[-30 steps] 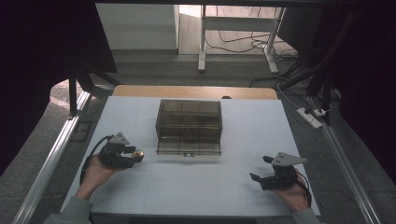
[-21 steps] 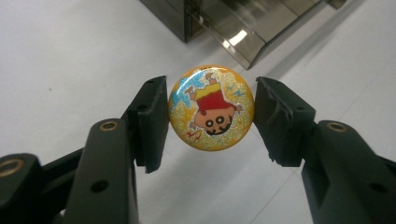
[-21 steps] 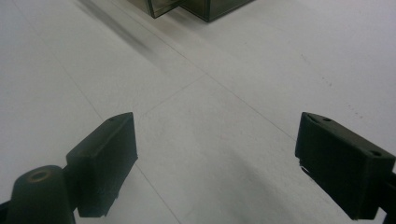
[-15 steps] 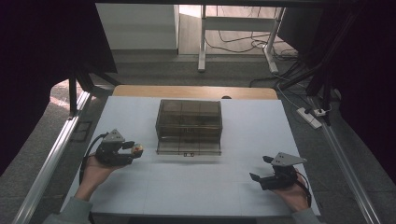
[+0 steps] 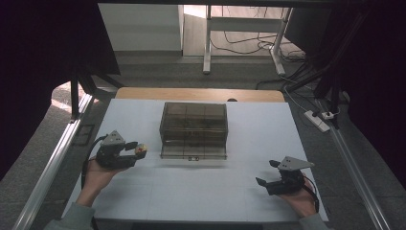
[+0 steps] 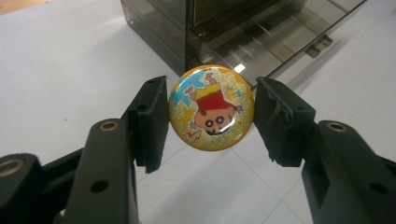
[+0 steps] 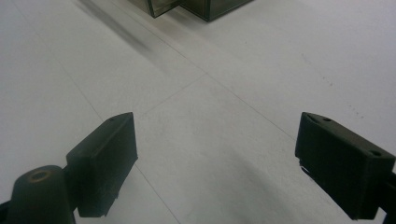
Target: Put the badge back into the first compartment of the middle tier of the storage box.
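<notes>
Left gripper view had the round cartoon badge (image 6: 211,108) pinched edge to edge in your left gripper (image 6: 211,112), held above the table. Ahead, near, stood the smoky drawer box (image 6: 243,32), one drawer apparently open. Your right gripper (image 5: 274,173) gaped empty, farther off.

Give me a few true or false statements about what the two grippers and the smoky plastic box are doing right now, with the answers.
1. The left gripper holds a round badge by its edges. True.
2. The badge lies inside the box. False: it is in the jaws, outside the box and to its left in the high view.
3. The right gripper is shut on a second badge. False: its jaws stand wide apart with nothing between them.
4. The box sits near the middle of the table. True.
5. The right gripper touches the box. False: it is well apart, at the near right of the table.
</notes>
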`<state>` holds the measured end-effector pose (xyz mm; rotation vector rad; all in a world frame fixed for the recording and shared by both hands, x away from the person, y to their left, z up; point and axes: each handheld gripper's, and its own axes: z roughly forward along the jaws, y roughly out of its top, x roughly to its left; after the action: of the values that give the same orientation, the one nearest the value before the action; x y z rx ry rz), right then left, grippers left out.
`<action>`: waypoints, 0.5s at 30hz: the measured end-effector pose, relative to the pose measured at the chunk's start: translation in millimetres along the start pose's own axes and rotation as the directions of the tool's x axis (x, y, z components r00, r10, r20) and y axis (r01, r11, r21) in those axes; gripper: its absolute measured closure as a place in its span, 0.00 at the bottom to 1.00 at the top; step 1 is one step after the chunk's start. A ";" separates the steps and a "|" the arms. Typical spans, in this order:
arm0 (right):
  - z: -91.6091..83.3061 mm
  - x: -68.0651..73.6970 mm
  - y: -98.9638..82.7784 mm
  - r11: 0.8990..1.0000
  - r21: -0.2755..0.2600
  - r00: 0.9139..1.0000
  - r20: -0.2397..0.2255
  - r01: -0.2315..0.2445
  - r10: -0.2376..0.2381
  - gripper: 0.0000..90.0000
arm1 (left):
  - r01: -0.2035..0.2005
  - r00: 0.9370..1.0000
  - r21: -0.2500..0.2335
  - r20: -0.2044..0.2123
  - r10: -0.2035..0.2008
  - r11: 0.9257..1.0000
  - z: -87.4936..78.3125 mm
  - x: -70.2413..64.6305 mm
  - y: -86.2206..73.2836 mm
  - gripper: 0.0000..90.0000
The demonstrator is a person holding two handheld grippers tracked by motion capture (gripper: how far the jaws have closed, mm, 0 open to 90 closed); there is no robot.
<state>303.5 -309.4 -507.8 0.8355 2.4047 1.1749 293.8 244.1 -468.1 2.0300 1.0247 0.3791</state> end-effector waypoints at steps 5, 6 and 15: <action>0.0 0.0 0.1 1.000 0.002 1.000 0.000 0.001 -0.001 0.14 | 0.000 1.000 -0.014 0.004 0.000 1.000 -1.4 -1.6 2.5 0.52; 0.1 0.0 0.0 1.000 0.001 1.000 0.000 0.000 0.000 0.14 | -0.002 1.000 -0.016 0.005 0.002 1.000 -1.4 -1.7 3.0 0.52; 0.8 0.1 0.0 1.000 0.003 1.000 -0.003 -0.001 0.001 0.14 | -0.007 1.000 -0.036 0.010 0.007 0.999 -0.7 -5.2 8.5 0.52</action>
<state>303.9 -308.9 -508.3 0.8358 2.4097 1.1742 294.7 237.6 -460.6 2.0020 0.9978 0.3883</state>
